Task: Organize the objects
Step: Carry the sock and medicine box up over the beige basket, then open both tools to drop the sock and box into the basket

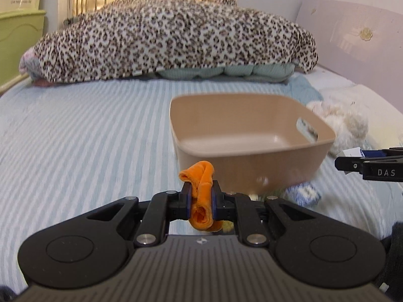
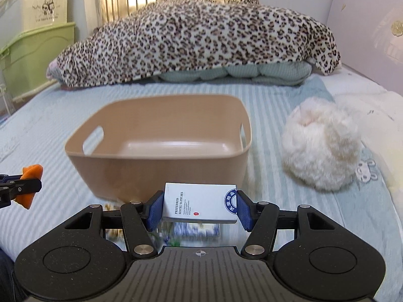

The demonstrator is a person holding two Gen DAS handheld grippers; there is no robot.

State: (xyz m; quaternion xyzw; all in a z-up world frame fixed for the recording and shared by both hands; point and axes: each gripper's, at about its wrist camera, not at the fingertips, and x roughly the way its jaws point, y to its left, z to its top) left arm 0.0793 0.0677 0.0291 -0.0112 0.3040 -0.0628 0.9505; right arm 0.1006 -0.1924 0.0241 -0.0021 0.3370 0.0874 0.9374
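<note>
Orange cloth point(image 1: 201, 193): pinched between the pads of the left tongs point(image 1: 201, 202), held above the striped bed point(image 1: 88, 130), just before the bin.
White box point(image 2: 200, 203): clamped in the right tongs point(image 2: 199, 207), near the bin's front wall.
Tan bin point(image 2: 156, 161): upright on the bed, nothing inside.
Fluffy white toy point(image 2: 321, 148): beside the bin's right.
</note>
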